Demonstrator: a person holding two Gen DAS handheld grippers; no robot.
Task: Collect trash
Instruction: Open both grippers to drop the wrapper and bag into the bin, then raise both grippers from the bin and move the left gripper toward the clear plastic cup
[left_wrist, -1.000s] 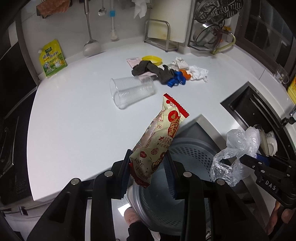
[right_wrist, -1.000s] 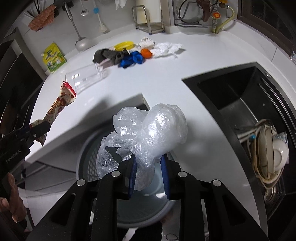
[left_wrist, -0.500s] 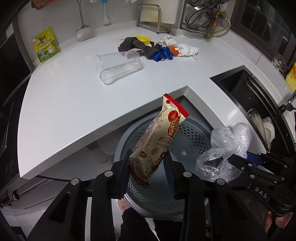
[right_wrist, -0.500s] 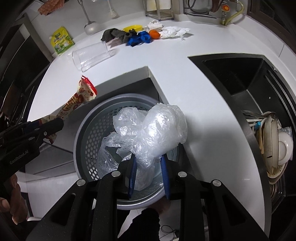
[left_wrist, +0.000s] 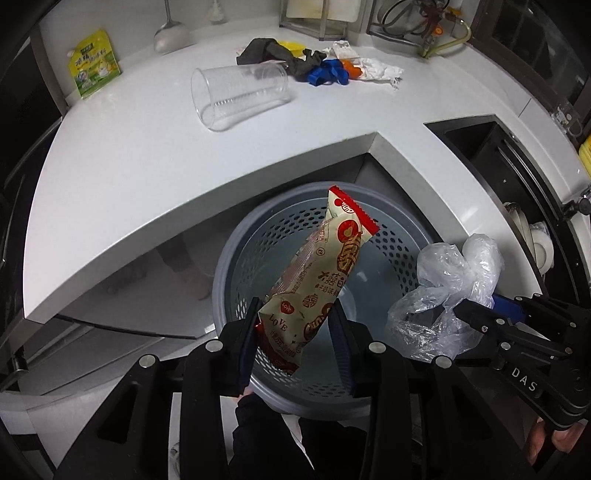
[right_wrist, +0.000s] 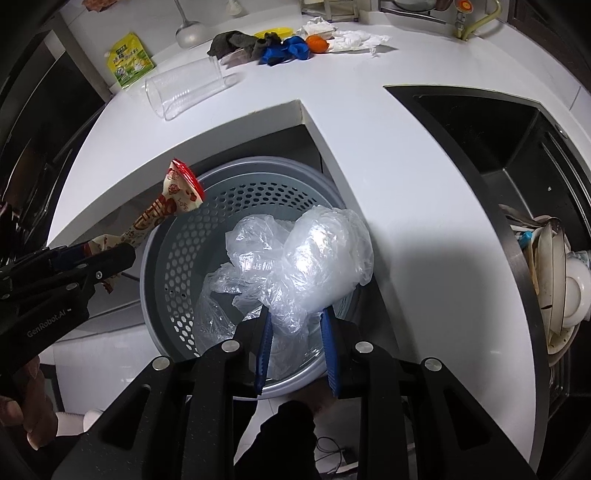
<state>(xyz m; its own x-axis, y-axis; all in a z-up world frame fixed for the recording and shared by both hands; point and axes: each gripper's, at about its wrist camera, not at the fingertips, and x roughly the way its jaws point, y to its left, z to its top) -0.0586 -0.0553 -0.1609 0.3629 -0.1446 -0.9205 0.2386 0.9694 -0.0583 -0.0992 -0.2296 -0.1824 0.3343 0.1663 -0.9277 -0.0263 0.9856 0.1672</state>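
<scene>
My left gripper (left_wrist: 295, 317) is shut on a beige and red snack wrapper (left_wrist: 325, 269) and holds it upright over the grey perforated trash basket (left_wrist: 236, 258). My right gripper (right_wrist: 297, 317) is shut on a crumpled clear plastic bag (right_wrist: 306, 266) over the same basket (right_wrist: 162, 266). The wrapper (right_wrist: 166, 214) and left gripper also show at the left of the right wrist view. The bag (left_wrist: 450, 280) shows at the right of the left wrist view. More trash lies on the white counter: a clear plastic cup (left_wrist: 236, 96) on its side, a dark rag (left_wrist: 269, 51), blue pieces (left_wrist: 328, 74), crumpled white paper (left_wrist: 376, 70).
The basket stands on the floor in the counter's inner corner (left_wrist: 369, 144). A black sink (right_wrist: 480, 140) with dishes (right_wrist: 557, 273) is to the right. A yellow-green pouch (left_wrist: 92, 70) and a ladle (left_wrist: 171, 33) lean at the back wall.
Both grippers have pulled back from the counter and now hang over the basket, still holding the wrapper and the bag. The basket has come fully into view beneath them.
</scene>
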